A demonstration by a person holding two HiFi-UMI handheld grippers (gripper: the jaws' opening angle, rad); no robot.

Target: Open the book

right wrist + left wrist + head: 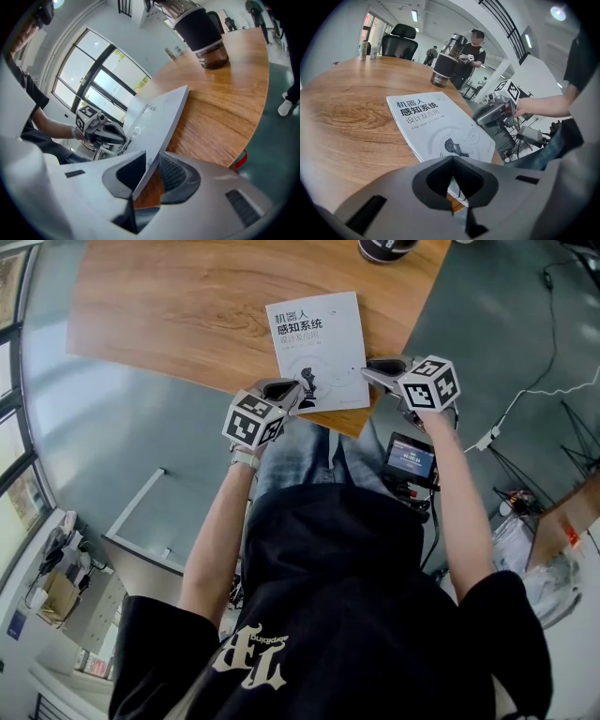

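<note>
Wood-grain tabletop [169,315] fills the space ahead of your fingers, in a bright office with tall windows. A dark tumbler [446,65] stands well beyond both sets of fingertips at the far edge.

The book [314,334] lies at the table's near edge, between your two grippers. It is a thin white paperback with dark Chinese title characters at the top and a small dark robot figure low on the cover.

Your left gripper [294,390] has its fingers drawn nearly together on the book's near spine-side corner. Paper and a sliver of wood show in the slot just behind the tips.

Your right gripper [369,370] has its fingers narrowed onto the open edge of the front cover [154,117]. The sheet runs up and away from between them, with bare wood showing on its far side. It looks already parted from the pages.

To do this step well, keep the left fingers firm so the spine corner stays put. Swing the right fingers in an arc up and over towards the left ones, following the hinge, not pulling outward. The cover looks thin and flexible, so a light pinch and a slow arc should keep it from creasing or slipping free.
</note>
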